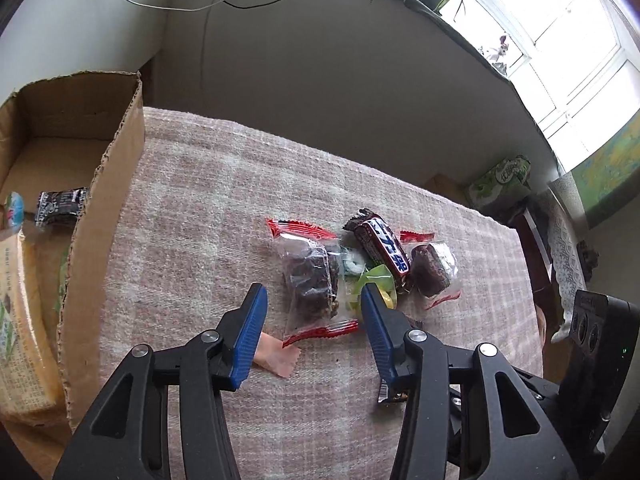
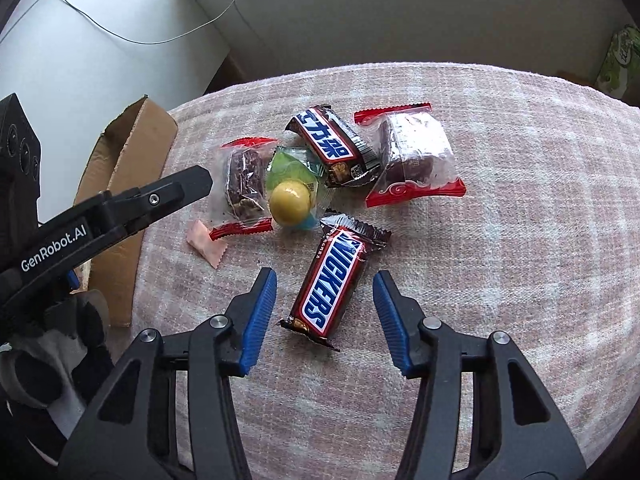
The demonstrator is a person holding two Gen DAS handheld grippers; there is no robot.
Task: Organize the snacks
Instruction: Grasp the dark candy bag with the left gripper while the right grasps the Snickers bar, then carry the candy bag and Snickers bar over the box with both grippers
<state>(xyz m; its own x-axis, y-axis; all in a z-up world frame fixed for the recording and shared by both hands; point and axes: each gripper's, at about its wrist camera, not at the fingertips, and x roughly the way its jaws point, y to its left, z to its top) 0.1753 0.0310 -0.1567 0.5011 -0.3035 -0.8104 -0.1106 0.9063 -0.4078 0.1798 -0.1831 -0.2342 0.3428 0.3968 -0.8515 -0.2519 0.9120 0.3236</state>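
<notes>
Right fingers (image 2: pixel 325 316) straddle the Snickers bar (image 2: pixel 330 286), apart, not touching.

Both tongs are black plastic with ribbed blue pads (image 2: pixel 260 320) and silver rivets. The left tongs (image 2: pixel 192 184) carry white "GenRobot.AI" lettering; a grey-and-black glove (image 2: pixel 60 360) is worn.

A cardboard box (image 2: pixel 120 208) is set at the left edge of the tabletop (image 2: pixel 500 240). To its right, wrapped snacks (image 2: pixel 336 148) are clustered; nearer the camera, a Snickers bar (image 2: pixel 330 284) is lain apart, between the right gripper (image 2: pixel 325 300) fingers
</notes>
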